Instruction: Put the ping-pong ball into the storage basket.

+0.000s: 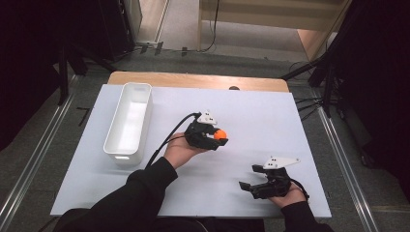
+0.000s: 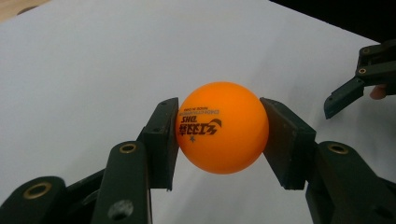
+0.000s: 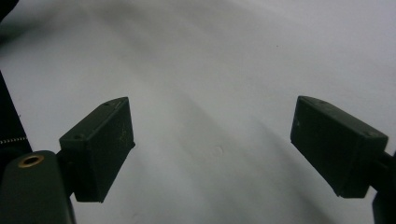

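At the left of the worktop (image 1: 270, 106), a white rectangular bin (image 1: 129, 121) lies lengthwise, its inside bare as far as the high view shows. Nothing touches it.

Right of the bin, near the middle of the white sheet, the left tool (image 1: 212, 137) is held in the person's left hand (image 1: 180, 151), a black cable trailing from it toward the sleeve. Its jaws are clamped on an orange ping-pong ball (image 1: 220, 134). The left gripper view confirms the grasp: the ball (image 2: 222, 128) sits squarely between both pads, each pressed against one side, dark printed lettering facing the camera. The ball appears to be lifted clear of the sheet, though the height cannot be judged.

Farther right, near the front edge, the right tool (image 1: 249, 180) rests low in the right hand (image 1: 288, 193), well apart from the ball. Its jaws stand spread with nothing between them; the right gripper view shows bare sheet between the two pads (image 3: 100, 144).

Assessment: the pick appears complete and the carry is the step in hand. The bin is the likely destination, though this is a judgement from the layout. The next move calls for swinging the left tool leftward over the bin's near wall, keeping the clamp steady, then releasing low inside so the light ball does not bounce out. The grip is on a smooth sphere; any slackening in transit risks a roll-away.
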Available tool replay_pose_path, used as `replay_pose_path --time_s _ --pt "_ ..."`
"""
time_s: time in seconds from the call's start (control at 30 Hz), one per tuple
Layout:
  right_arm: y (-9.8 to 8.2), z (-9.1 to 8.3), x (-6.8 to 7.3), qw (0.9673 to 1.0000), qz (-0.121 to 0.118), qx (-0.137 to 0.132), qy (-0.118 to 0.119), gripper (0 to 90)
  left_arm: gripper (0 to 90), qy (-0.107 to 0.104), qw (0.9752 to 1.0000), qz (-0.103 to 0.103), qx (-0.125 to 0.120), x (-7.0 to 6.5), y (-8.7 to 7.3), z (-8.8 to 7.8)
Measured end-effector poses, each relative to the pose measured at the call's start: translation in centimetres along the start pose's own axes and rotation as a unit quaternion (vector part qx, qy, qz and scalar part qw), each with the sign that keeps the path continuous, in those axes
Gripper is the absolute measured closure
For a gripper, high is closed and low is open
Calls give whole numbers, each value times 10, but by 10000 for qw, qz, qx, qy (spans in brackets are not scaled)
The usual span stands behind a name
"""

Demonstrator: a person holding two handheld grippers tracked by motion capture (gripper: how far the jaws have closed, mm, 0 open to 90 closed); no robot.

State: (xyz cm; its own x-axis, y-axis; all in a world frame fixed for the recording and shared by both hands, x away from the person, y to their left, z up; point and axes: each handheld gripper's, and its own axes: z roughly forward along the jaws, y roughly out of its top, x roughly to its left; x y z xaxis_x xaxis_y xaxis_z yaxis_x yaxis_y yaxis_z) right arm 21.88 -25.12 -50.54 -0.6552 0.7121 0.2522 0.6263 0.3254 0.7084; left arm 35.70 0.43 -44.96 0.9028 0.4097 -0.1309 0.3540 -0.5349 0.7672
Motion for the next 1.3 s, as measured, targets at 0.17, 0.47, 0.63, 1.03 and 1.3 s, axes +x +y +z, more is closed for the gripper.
replay_pose_path --time_s 0.17,0.47,0.63,1.03,1.3 --pt "0 0 0 10000 37 -1 -6 119 503 -90 9999 -42 13 0 5 -7" --pt "1 -1 0 10000 73 -64 -15 119 503 -150 9999 -53 63 1 13 -19" --pt "1 -1 -1 10000 70 -59 -18 119 504 -155 9998 -67 41 3 16 -27" --pt "1 0 0 10000 42 -52 -15 119 504 -180 9998 -48 44 4 26 -44" --pt "1 0 0 10000 25 -62 -27 119 503 -99 9997 -222 61 6 26 -45"
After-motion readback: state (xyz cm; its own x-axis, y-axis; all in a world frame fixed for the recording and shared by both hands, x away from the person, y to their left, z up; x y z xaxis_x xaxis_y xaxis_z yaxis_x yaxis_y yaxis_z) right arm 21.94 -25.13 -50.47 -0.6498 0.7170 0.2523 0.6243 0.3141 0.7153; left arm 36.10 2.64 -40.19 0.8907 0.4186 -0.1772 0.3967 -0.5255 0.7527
